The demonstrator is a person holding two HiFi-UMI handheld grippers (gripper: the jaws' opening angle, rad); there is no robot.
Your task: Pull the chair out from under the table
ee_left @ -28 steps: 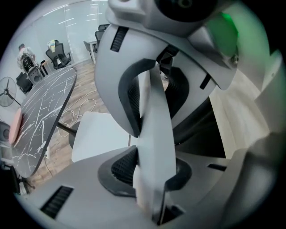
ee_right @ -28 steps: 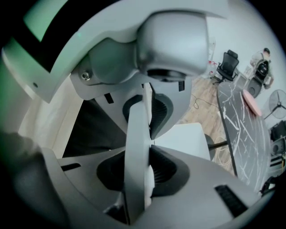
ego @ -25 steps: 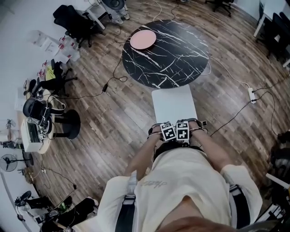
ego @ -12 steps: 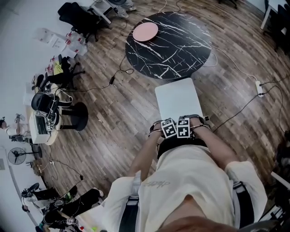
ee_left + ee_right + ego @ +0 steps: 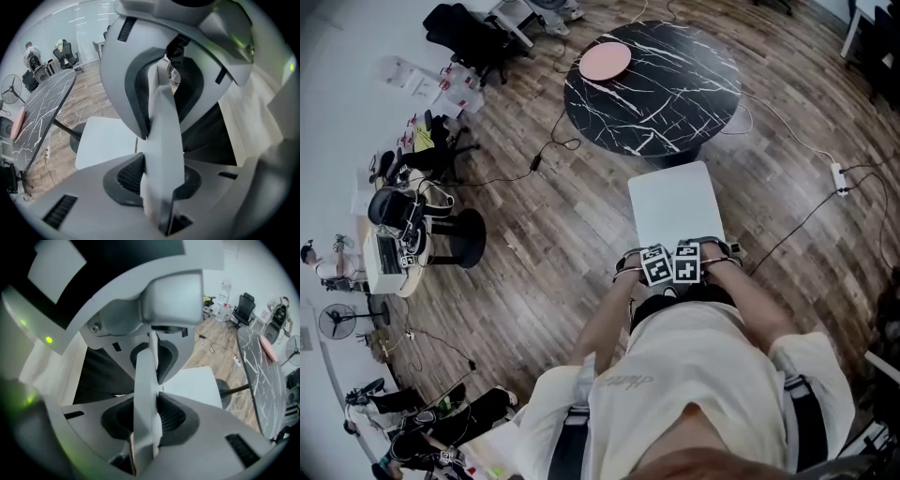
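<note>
Left gripper [image 5: 157, 140] jaws clamped on the top edge of the backrest of the white chair [image 5: 675, 202]; right gripper [image 5: 147, 390] clamped likewise just beside it; chair on the wood floor [image 5: 544, 234], seat just outside the near edge of the round black table [image 5: 675, 94].

The wooden floor [image 5: 544, 234] carries a round black bench [image 5: 656, 94], a white chair [image 5: 675, 202] beside its near edge, and a power strip [image 5: 839, 178]. A pink plate [image 5: 606, 62] lies at the bench's far-left edge.

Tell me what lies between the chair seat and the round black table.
In the head view, only a narrow strip of wood floor and the table's dark base.
</note>
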